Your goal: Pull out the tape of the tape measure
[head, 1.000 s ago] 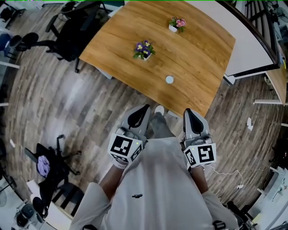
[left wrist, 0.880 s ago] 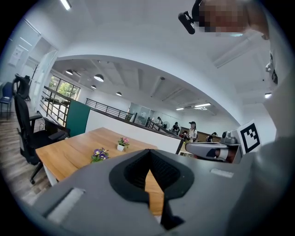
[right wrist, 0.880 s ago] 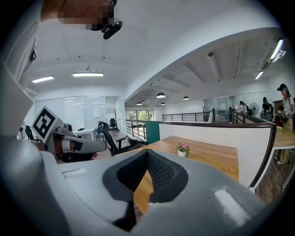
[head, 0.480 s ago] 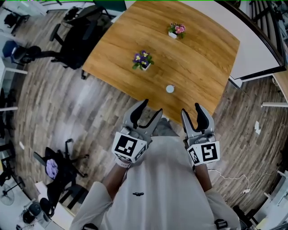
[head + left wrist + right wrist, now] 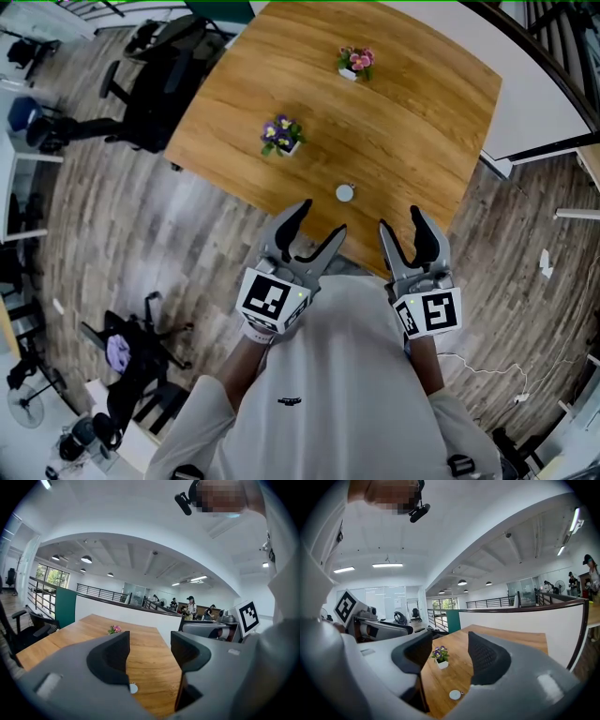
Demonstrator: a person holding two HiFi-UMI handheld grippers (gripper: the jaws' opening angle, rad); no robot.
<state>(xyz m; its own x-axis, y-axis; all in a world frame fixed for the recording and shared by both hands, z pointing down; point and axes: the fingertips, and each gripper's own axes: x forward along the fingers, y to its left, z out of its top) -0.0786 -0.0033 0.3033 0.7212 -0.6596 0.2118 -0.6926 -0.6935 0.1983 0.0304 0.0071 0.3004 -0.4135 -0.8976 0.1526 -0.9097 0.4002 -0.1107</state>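
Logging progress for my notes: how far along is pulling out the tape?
Done: nothing; the small round tape measure lies on the table, no tape out. In hand: the left gripper and right gripper hover short of it, jaws just opening, both empty. Left: grip it and draw the tape out.

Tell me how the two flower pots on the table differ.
Colour: the purple-flowered pot has purple blooms, the pink-flowered pot pink ones.
Place: the purple-flowered pot stands nearer the person and the round white tape measure; the pink-flowered pot stands farther back on the table.
Both are small white pots, upright on the wood and well apart.
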